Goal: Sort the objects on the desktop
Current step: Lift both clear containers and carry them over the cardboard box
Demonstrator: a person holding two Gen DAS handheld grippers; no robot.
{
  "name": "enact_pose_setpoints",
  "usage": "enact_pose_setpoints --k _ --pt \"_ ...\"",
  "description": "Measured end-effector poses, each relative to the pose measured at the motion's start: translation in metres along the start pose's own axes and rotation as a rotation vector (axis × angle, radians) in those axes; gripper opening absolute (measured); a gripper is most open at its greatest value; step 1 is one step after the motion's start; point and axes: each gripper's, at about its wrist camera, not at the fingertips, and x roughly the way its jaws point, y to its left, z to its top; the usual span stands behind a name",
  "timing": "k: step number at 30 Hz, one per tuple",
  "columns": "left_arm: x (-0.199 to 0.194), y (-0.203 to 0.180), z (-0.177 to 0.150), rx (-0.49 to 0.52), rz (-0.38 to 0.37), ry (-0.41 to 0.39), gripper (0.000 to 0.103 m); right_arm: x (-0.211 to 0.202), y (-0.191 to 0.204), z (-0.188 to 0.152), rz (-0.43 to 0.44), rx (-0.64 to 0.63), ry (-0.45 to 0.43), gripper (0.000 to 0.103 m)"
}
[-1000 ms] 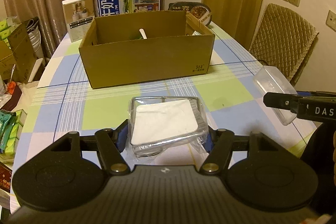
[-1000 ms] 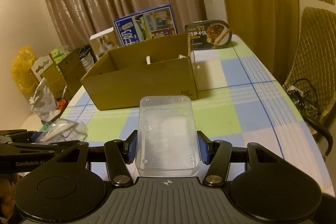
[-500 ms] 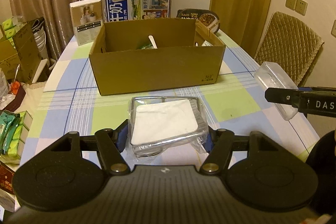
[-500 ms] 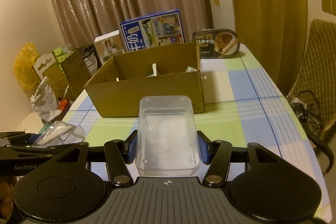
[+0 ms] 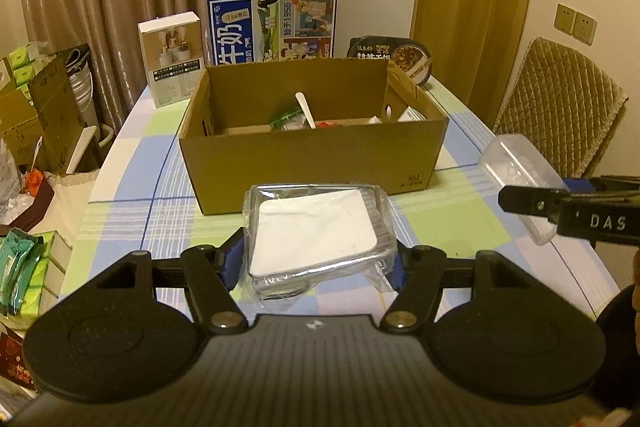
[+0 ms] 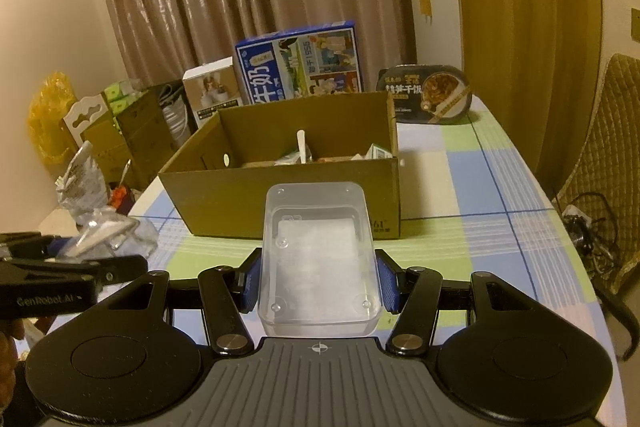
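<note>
Left wrist view: one left gripper (image 5: pixel 318 261) is closed on one plastic-wrapped tray (image 5: pixel 316 237) with a white card on top. The tray sits between both blue pads, tilted slightly, above the checked tablecloth (image 5: pixel 132 211). One open cardboard box (image 5: pixel 316 163) stands directly ahead on the table; a white stick and several packets inside it are only partly visible over the near wall and hard to identify. Behind the box stand three packages: one white carton (image 5: pixel 172 57), one blue milk carton (image 5: pixel 272 27) and one dark meal tray (image 5: pixel 394 57), the last partly hidden by the box. At the right edge, the right gripper (image 5: pixel 560 207) is cut off by the frame; it carries one clear container (image 5: pixel 516 167).

Right wrist view: the right gripper (image 6: pixel 318 281) is clamped on the sides of the clear container (image 6: pixel 318 259), which lies lengthwise between the pads and points at the cardboard box (image 6: pixel 280 207). Its contents are blurred through the plastic. At the left edge, the left gripper (image 6: pixel 76 267) is partly cut off, with the wrapped tray (image 6: pixel 108 237) in its grasp.
</note>
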Motion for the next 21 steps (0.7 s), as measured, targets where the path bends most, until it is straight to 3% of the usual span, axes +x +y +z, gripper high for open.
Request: enact_pose_setpoints --k 21 --pt "0.054 0.025 0.057 0.016 0.025 -0.036 0.062 0.048 -0.003 0.056 0.005 -0.061 -0.032 0.053"
